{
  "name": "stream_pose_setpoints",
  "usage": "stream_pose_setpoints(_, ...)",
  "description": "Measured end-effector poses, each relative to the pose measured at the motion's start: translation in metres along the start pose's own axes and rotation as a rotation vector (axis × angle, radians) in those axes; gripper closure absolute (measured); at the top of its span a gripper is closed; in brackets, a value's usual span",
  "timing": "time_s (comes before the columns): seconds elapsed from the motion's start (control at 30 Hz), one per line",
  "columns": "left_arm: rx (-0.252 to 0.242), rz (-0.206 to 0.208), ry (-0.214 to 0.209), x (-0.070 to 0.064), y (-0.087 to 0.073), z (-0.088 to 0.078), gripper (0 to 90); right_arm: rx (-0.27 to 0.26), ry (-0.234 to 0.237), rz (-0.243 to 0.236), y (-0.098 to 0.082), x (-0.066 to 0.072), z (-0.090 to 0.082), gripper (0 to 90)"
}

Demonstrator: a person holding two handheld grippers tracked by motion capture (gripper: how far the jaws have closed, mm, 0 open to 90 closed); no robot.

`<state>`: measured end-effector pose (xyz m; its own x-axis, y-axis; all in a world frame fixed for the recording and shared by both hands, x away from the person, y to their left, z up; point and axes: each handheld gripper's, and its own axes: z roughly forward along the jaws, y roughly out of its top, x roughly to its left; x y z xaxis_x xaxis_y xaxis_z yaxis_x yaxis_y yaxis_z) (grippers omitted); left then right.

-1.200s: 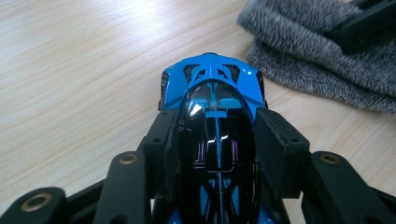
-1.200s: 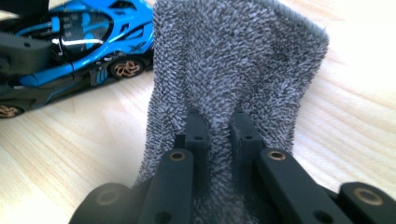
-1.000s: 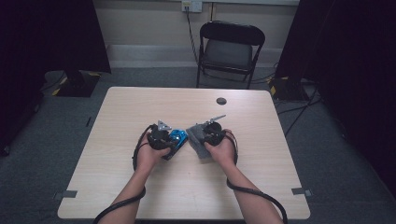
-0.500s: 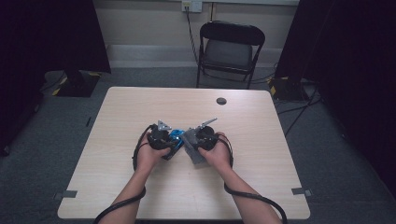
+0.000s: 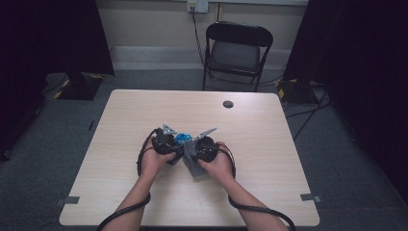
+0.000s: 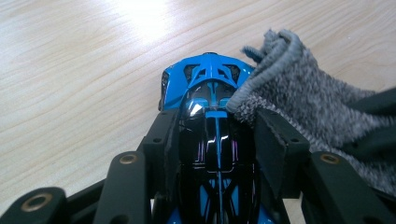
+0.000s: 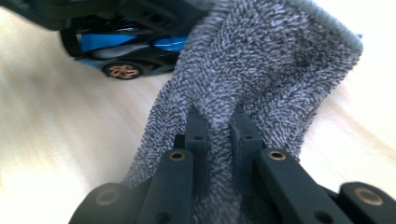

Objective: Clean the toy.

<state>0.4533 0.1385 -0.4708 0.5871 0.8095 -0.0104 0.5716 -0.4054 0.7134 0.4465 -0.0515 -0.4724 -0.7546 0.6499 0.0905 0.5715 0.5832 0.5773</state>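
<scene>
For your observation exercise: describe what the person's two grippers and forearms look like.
Both the left gripper and right gripper are black, each topped with a grey three-cornered plate. Their jaws are black bars with brass-coloured rivets. A black cable trails from each along the bare, sleeveless forearms.

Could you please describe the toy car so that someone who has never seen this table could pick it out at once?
Start from the light wooden table and find the two hands meeting near its middle. The left gripper is clamped on the toy car, beside a grey fuzzy cloth pinched in the right gripper. The car is the one glossy thing there: bright blue and black, with a bronze-coloured wheel.
</scene>
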Motion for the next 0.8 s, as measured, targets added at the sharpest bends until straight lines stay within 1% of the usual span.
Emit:
stream_pose_setpoints(0.03,-0.001,-0.007,-0.004,0.0,0.0,0.0,51.5,0.0,0.007,-0.007,0.0,0.001,0.0,80.1)
stream_pose_setpoints(0.23,0.001,-0.002,-0.001,0.0,0.0,0.0,51.5,-0.006,0.044,-0.03,-0.004,0.012,0.0,80.2)
stream_pose_setpoints(0.4,-0.003,-0.006,-0.002,0.0,-0.001,0.0,51.5,-0.016,0.071,-0.044,-0.008,0.021,-0.001,80.1)
stream_pose_setpoints(0.43,-0.006,-0.012,-0.005,0.0,-0.001,0.0,51.5,-0.018,0.076,-0.044,-0.008,0.022,-0.001,80.1)
stream_pose_setpoints(0.53,-0.002,-0.01,-0.007,0.0,-0.001,-0.001,51.5,-0.02,0.091,-0.05,-0.01,0.025,-0.002,80.1)
stream_pose_setpoints(0.63,0.001,-0.007,0.0,0.0,-0.001,-0.001,51.5,-0.019,0.098,-0.058,-0.011,0.027,-0.002,80.1)
stream_pose_setpoints(0.67,0.0,-0.007,0.0,-0.001,0.0,0.0,51.5,-0.018,0.104,-0.062,-0.011,0.029,-0.002,80.1)
stream_pose_setpoints(0.7,-0.002,-0.012,0.0,-0.001,0.0,0.0,51.6,-0.016,0.119,-0.078,-0.012,0.034,-0.002,80.1)
stream_pose_setpoints(0.8,0.0,-0.011,-0.002,0.0,0.0,0.0,51.6,-0.015,0.136,-0.094,-0.012,0.039,-0.001,80.1)
